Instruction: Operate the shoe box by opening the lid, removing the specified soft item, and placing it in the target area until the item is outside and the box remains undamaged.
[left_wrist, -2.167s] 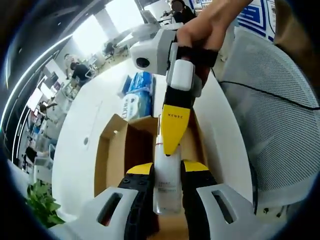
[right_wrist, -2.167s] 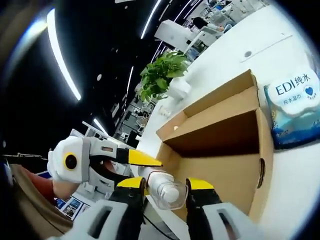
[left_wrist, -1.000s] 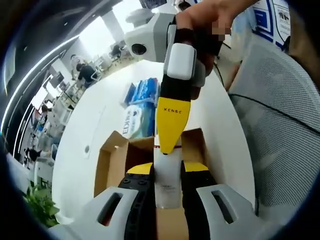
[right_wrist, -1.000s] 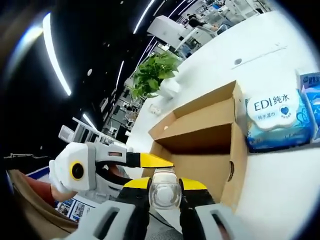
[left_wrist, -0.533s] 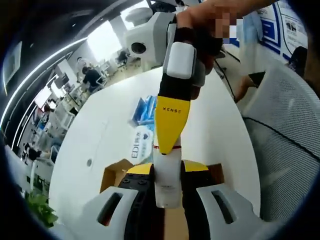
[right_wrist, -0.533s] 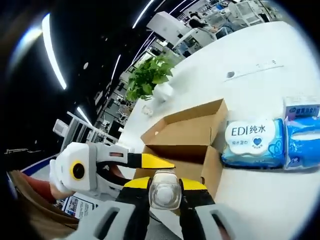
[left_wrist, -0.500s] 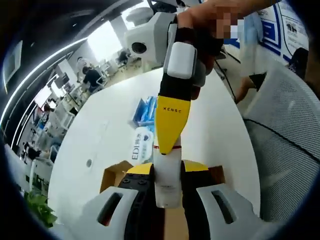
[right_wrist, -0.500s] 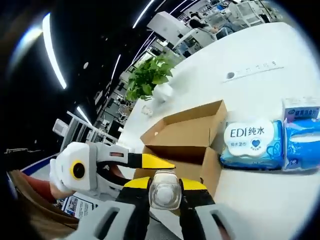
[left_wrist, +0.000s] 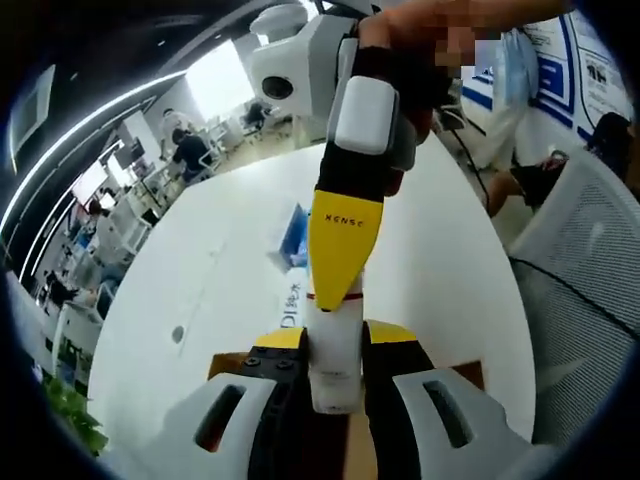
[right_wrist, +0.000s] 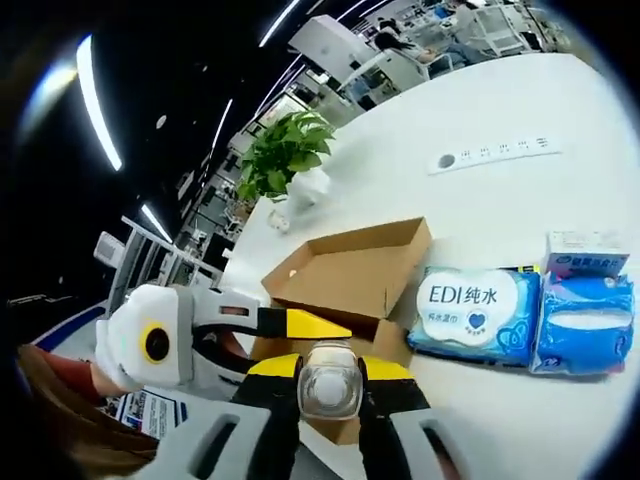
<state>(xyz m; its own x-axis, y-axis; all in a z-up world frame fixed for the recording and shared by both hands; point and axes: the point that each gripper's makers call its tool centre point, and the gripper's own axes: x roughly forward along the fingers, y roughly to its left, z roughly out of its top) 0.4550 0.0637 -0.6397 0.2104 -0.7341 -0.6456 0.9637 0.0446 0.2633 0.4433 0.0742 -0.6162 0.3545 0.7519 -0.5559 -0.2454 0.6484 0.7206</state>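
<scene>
**Both my tongs on one bottle, above the open box**

The white table (right_wrist: 500, 120) is the biggest thing under me, round-edged and running off toward desks and people far behind. A strip of sockets (right_wrist: 492, 153) is set into its top.

Next comes the cardboard shoe box (right_wrist: 345, 270), standing open on the table with its lid flap up on the far side. From my left gripper view I see just a brown edge of it (left_wrist: 228, 362) low down behind my own jaws.

Just beside the box, touching or nearly so, lies a blue-and-white pack of wet wipes (right_wrist: 475, 312). Against its other side sits a second blue pack (right_wrist: 585, 332), with a small white carton (right_wrist: 588, 252) behind that. A green potted plant (right_wrist: 280, 150) stands at the table's far edge, well apart from the box. A grey mesh chair (left_wrist: 590, 300) is off the table's side.

Smallest is the white bottle (left_wrist: 335, 350), the item I am lifting. It is outside the box, in the air above it. My left gripper (left_wrist: 334, 345) is clamped on its body. My right gripper (right_wrist: 330, 380) grips it too, and there I look straight down at its clear cap (right_wrist: 329, 382), jaws snug on both sides. My hand (left_wrist: 420, 50) holds the right tool.
</scene>
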